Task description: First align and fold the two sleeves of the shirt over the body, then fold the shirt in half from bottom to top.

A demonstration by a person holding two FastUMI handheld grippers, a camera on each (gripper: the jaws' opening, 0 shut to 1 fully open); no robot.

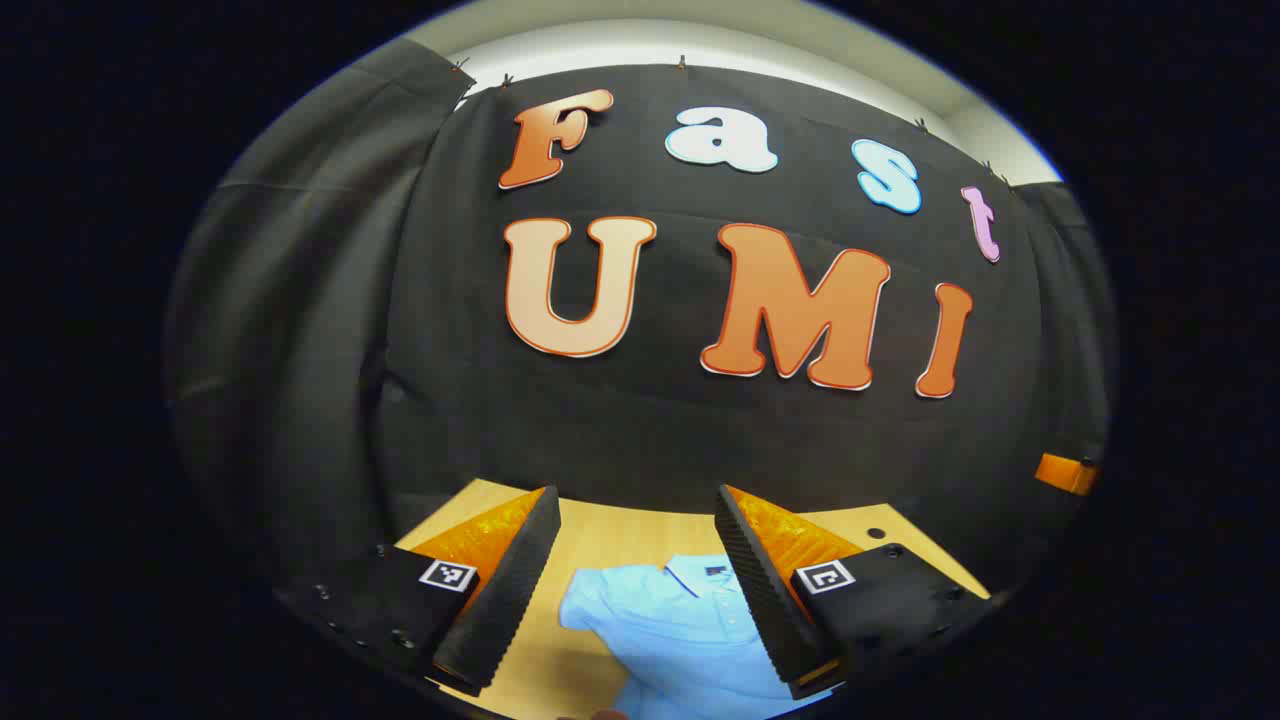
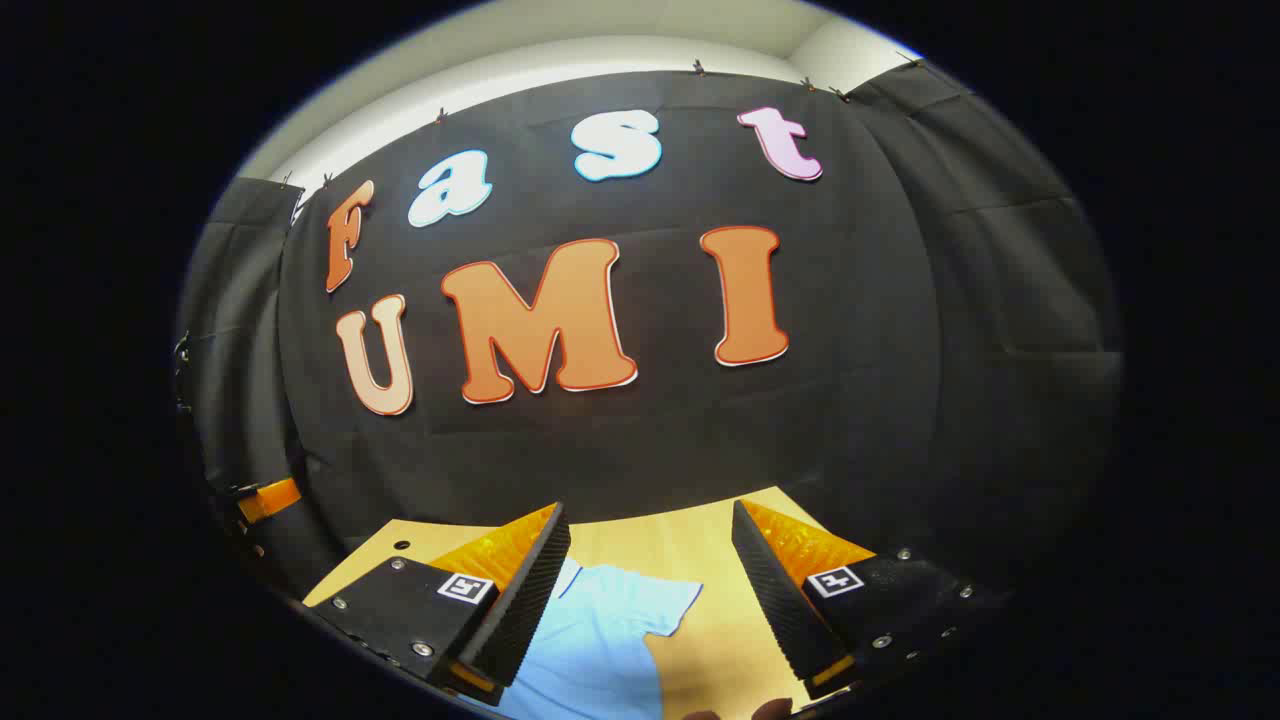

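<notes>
Shirt point(image 1: 680, 625) fabric, light blue, lies spread flat on the wooden table point(image 1: 610, 540) low in the left gripper view, its collar toward the top and centre of the visible cloth and one short sleeve point(image 1: 590, 605) reaching out toward the lower left. The left gripper point(image 1: 635, 585) frames it from the bottom of the picture: its two fingers stand wide apart, one at lower left and one at lower right, with nothing between them but air, and the shirt seen through the gap lies below them on the table. The right-hand finger covers part of the shirt's shoulder in the picture; whether it touches the cloth cannot be told. At the far right edge, against the black booth wall point(image 1: 650, 420), a small orange piece of the other gripper shows, too little to read.

In the right gripper view, the shirt sits at the bottom, left of centre, with one short sleeve point(image 2: 665, 605) pointing right across the bare tabletop. The right gripper point(image 2: 650, 595) has its fingers spread wide as well, gripping nothing; the left finger overlaps the shirt's edge in the picture, the right finger stands over bare wood. At the very bottom edge, between the fingers, dark fingertips of a hand point(image 2: 735, 712) just show.
</notes>
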